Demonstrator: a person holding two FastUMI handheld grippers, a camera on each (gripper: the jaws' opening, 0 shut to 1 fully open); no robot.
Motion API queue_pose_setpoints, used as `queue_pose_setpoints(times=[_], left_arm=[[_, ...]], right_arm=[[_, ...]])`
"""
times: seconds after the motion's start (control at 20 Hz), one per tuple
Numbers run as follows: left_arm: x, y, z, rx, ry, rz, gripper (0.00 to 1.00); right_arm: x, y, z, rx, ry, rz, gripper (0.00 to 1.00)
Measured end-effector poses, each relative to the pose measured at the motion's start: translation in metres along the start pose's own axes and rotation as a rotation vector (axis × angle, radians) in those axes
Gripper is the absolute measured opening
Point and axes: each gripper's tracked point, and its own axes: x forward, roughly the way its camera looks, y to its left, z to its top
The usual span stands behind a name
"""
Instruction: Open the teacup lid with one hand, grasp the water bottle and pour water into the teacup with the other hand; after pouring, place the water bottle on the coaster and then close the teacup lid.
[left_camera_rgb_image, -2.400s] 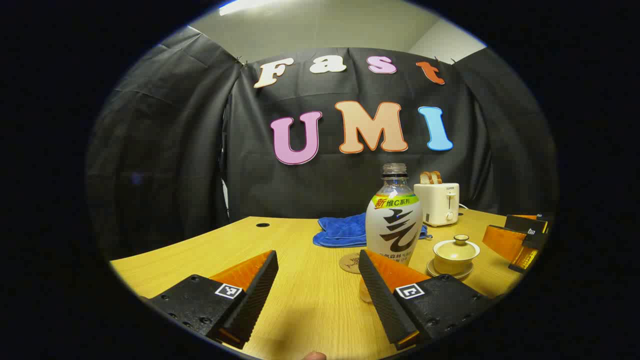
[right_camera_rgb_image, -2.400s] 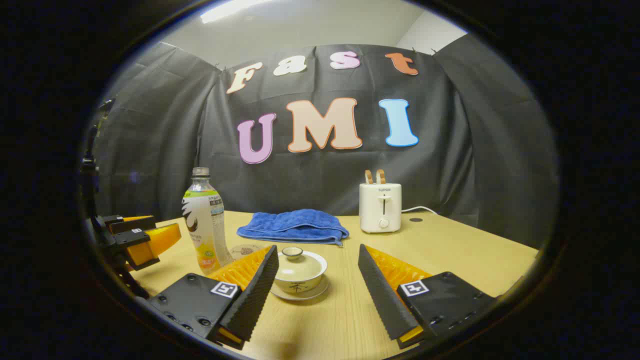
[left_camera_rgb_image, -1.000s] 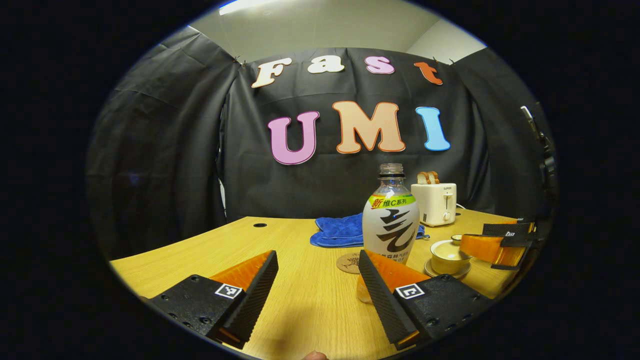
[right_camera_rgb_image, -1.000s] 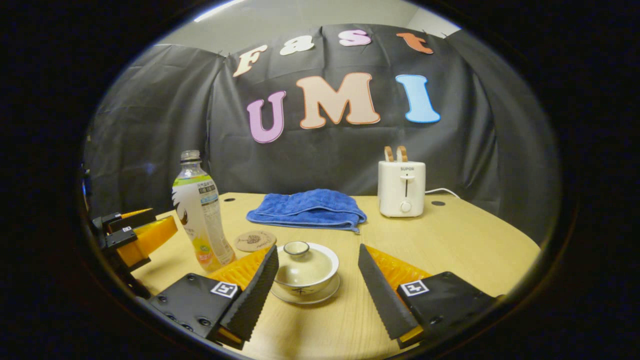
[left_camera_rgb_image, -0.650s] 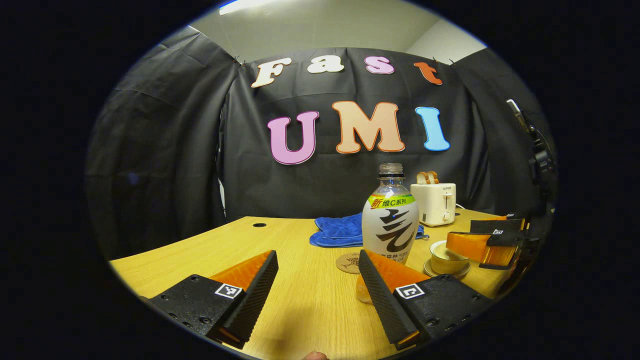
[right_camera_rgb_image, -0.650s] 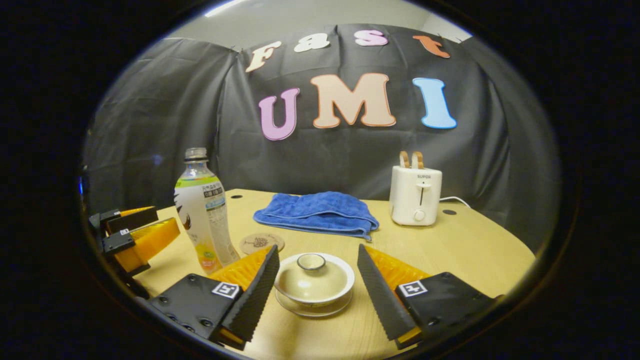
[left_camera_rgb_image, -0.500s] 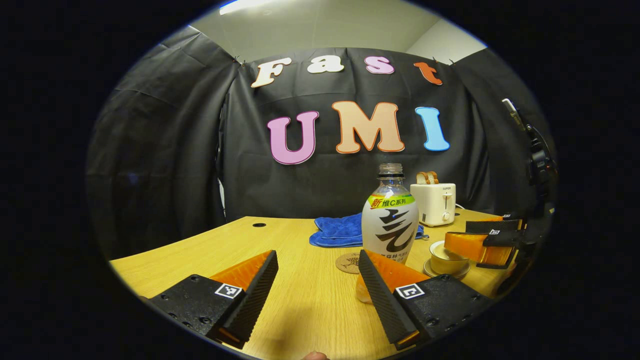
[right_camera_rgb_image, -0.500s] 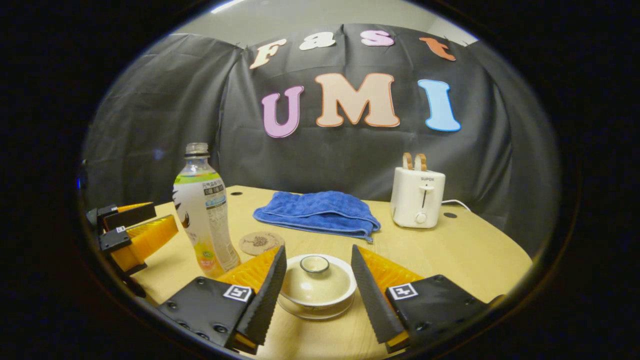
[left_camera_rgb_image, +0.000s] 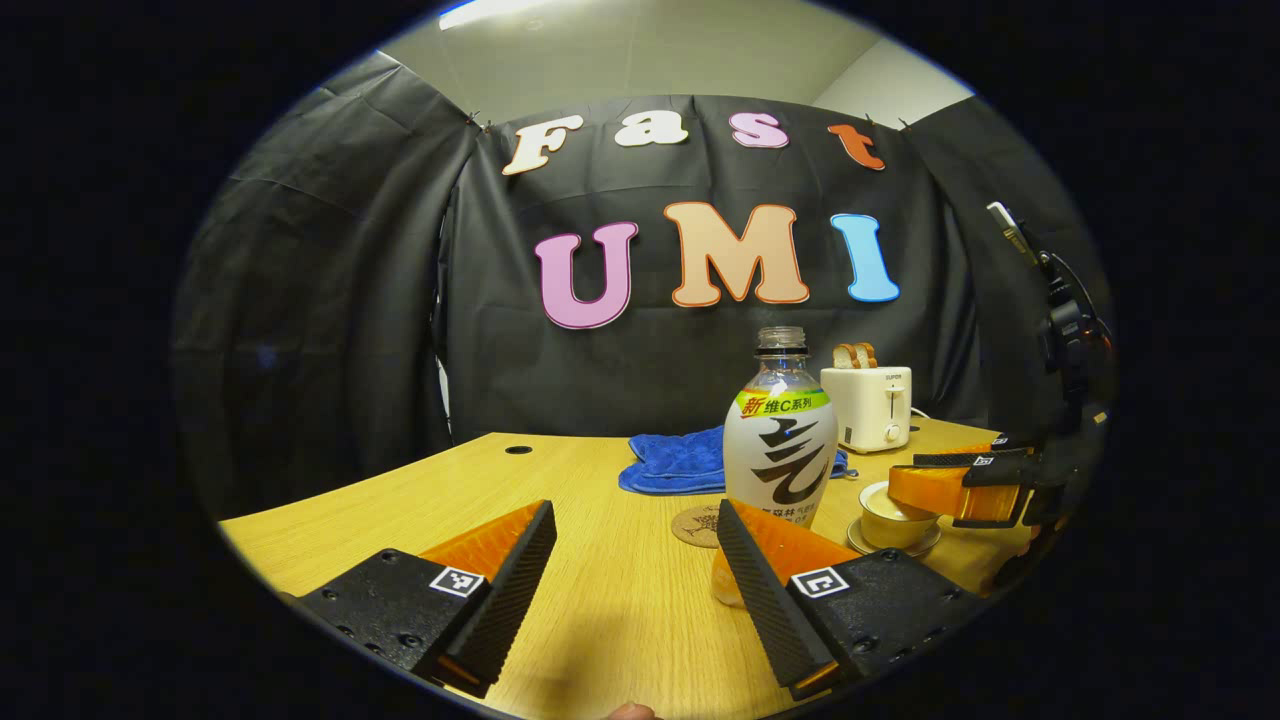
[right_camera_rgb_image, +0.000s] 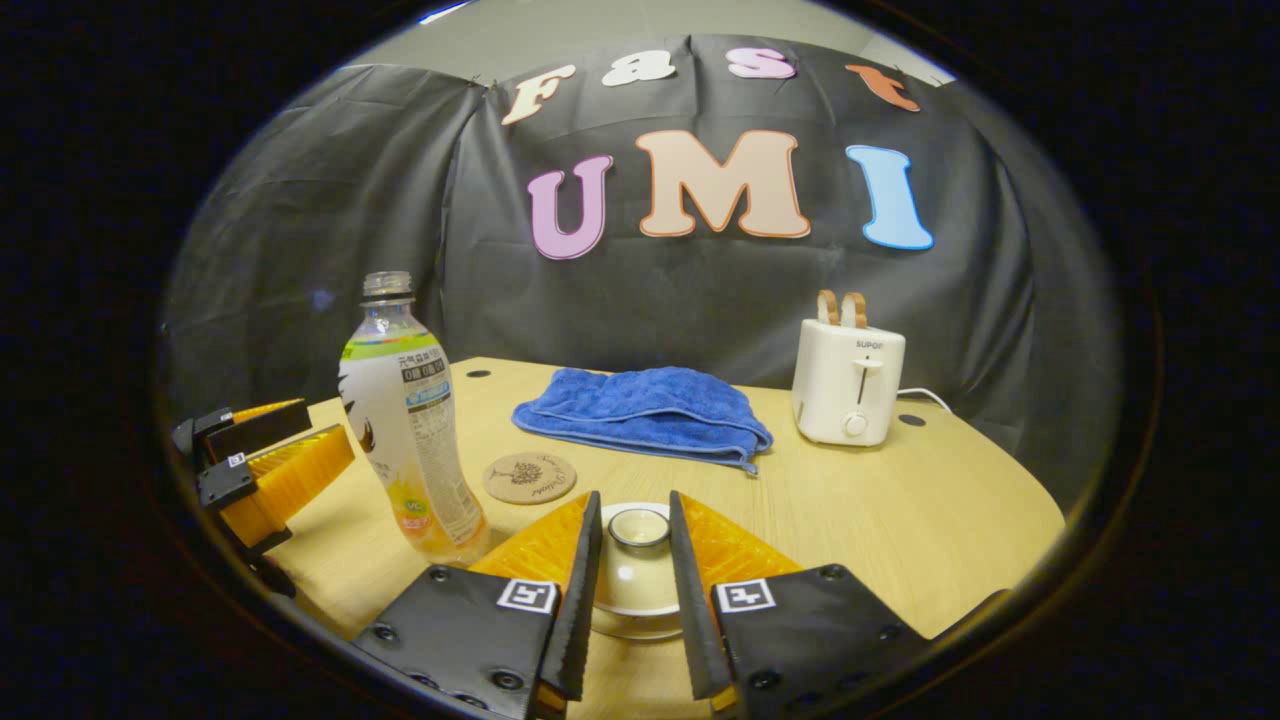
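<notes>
Closing in since a moment ago, the right tool (right_camera_rgb_image: 630, 590) is narrowing around the lid (right_camera_rgb_image: 636, 560) knob, contact not certain. That pale glazed lid is likely light, slippery and fragile; the small knob is the place to pinch. It is sitting on the teacup (left_camera_rgb_image: 888, 503), beside the bottle (right_camera_rgb_image: 408, 415) and coaster (right_camera_rgb_image: 529, 477) on the worktop (right_camera_rgb_image: 900, 510). The left tool (left_camera_rgb_image: 635, 585) is waiting wide open near the bottle.
</notes>
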Motion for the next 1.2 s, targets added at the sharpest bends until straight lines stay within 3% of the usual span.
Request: queue_pose_setpoints(times=[0.15,0.3,0.35,0.9,1.2], left_arm=[[0.0,0.0,0.0,0.0,0.001,0.002,0.95],[0.0,0.001,-0.001,0.0,0.001,0.006,0.95],[0.0,0.002,0.0,-0.001,0.003,0.008,0.95],[-0.004,-0.023,0.0,0.001,0.001,-0.124,0.95],[-0.013,-0.056,-0.002,-0.002,0.006,-0.27,0.95]], right_arm=[[0.005,-0.002,-0.001,-0.026,0.001,0.001,0.35],[0.002,-0.001,0.002,-0.038,-0.015,0.001,0.33],[-0.001,-0.001,0.001,-0.035,-0.014,0.003,0.27],[-0.027,-0.022,0.055,0.033,-0.132,0.006,0.27],[-0.046,-0.059,0.07,0.058,-0.17,-0.06,0.27]])
